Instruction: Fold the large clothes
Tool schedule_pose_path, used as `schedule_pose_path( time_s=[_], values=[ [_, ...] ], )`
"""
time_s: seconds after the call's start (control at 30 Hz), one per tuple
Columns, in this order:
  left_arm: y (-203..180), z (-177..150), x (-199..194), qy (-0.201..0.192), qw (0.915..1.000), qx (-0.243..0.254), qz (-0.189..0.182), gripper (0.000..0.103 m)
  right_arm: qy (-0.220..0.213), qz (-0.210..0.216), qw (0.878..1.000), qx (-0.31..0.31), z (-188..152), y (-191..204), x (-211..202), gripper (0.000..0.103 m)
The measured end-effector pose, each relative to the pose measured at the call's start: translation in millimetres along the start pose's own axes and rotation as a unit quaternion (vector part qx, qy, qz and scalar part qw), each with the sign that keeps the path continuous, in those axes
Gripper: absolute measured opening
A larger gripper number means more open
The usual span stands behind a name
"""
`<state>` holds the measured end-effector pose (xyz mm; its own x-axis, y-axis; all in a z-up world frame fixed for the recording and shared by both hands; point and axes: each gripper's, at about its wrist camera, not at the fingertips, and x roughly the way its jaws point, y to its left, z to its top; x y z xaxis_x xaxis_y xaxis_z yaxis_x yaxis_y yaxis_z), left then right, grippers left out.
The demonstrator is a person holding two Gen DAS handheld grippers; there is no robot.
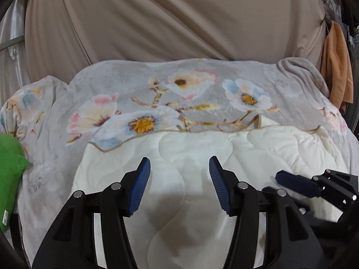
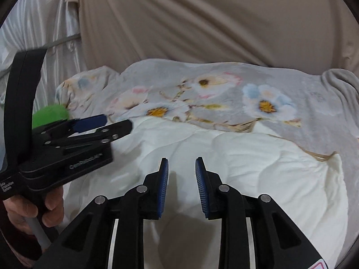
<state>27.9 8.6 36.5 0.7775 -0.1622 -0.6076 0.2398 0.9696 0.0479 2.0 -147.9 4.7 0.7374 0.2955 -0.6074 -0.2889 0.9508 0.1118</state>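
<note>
I am looking across a large quilt (image 1: 179, 116) that is lying spread over what I take to be a bed, with a tan curtain (image 1: 170, 18) hanging behind it. Its grey floral face (image 1: 193, 94) is filling the far half. Nearer me, the cream quilted underside (image 1: 202, 148) is showing, so one layer is lying turned over. The trimmed edge (image 1: 170, 132) between the two is running left to right, which I judge to be the quilt's long axis.

A green cushion (image 1: 10, 165) is sitting at the quilt's left margin, and an orange cloth (image 1: 335, 67) is hanging at the far right.

I am holding the left hand-held gripper (image 1: 179, 170) above the cream side, its jaws standing wide apart and gripping nothing. The right hand-held gripper (image 2: 181, 170) is hovering just beside it, jaws moderately parted and also empty. The trimmed edge is lying straight ahead of both, beyond the fingertips. Neither tool is clearly closer to it, though in the right wrist view the left one is reaching slightly further forward. I judge the coming grasp depends on each taking that edge at a separate spot along its length.
</note>
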Motion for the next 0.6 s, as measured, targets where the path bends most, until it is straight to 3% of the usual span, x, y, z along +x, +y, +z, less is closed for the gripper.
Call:
schedule_pose_path(
  time_s=[0.07, 0.13, 0.3, 0.5, 0.6],
  values=[
    [1.7, -5.0, 11.1, 0.013, 0.9999, 0.002, 0.010, 0.053, 0.013, -0.004, 1.000, -0.001, -6.0, -2.3, 9.5, 0.026],
    [9.0, -10.8, 22.4, 0.026, 0.9995, 0.001, 0.017, 0.054, 0.022, -0.006, 1.000, 0.017, -8.3, -15.8, 15.6, 0.016],
    [31.7, -16.5, 40.2, 0.030, 0.9988, -0.005, 0.039, 0.069, 0.022, -0.025, 0.996, 0.081, -13.2, -73.0, 8.7, 0.011],
    [65.9, -8.2, 65.1, 0.038, 0.9961, -0.015, 0.078, 0.074, 0.017, -0.122, 0.984, 0.132, -20.3, -153.4, -7.3, 0.010],
    [80.1, -1.5, 81.7, 0.047, 0.9948, -0.022, 0.088, 0.074, 0.023, -0.137, 0.976, 0.167, -25.0, -193.0, -7.7, 0.010]
  ],
)
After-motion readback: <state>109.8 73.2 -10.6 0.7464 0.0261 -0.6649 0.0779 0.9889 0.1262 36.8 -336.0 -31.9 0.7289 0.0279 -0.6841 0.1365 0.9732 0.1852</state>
